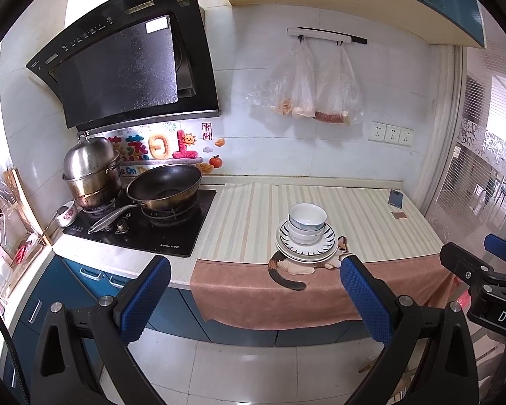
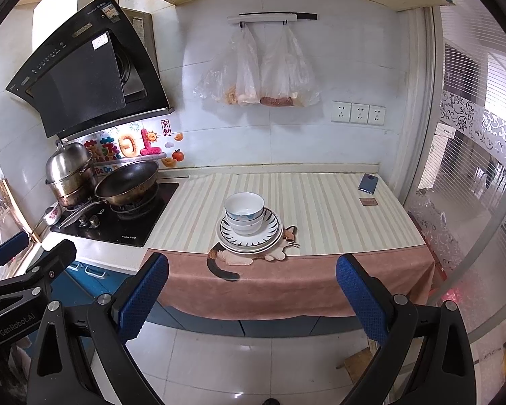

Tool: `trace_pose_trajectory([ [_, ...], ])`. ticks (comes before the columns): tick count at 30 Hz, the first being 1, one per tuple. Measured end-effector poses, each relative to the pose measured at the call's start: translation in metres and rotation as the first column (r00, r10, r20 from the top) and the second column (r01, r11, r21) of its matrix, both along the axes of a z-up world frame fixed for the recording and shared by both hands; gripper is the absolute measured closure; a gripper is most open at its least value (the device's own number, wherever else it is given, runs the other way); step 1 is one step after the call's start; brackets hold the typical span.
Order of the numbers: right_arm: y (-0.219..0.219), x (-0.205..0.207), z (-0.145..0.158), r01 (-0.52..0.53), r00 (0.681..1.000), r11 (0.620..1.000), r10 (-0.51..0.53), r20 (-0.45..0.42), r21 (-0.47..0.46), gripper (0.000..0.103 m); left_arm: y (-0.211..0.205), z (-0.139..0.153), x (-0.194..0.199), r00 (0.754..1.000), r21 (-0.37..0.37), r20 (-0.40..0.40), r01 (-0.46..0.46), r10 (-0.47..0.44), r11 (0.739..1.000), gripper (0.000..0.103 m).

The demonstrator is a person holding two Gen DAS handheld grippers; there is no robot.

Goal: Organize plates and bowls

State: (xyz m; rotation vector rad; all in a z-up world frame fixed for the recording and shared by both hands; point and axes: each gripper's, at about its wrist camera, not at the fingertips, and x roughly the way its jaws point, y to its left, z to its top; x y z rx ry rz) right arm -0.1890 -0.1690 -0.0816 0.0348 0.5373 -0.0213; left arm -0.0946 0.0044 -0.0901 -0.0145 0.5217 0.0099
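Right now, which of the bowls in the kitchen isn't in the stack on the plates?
The small floral bowl with a spoon in it, beside the stove; the other bowls are nested on the plates.

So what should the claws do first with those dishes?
Probably move the right claw toward the top bowl. Both claws are open and back from the counter, and the bowls sit stacked on the plates, so the top bowl has to come off first.

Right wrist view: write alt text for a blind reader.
Bowls sit nested on stacked plates on a striped counter, beyond the open right tongs. A wok sits on the stove at left; the left tongs show at the left edge.
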Motion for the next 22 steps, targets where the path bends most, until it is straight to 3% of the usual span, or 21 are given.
trace_pose_trajectory([
  [22, -0.0003, 0.0092, -0.0023, 0.006, 1.000, 1.000, -0.006, -0.001, -0.001, 0.002, 0.0061, -0.0023, 0.0084, 1.000, -0.008, -0.001, 0.008, -0.008, 1.000, 0.000],
])
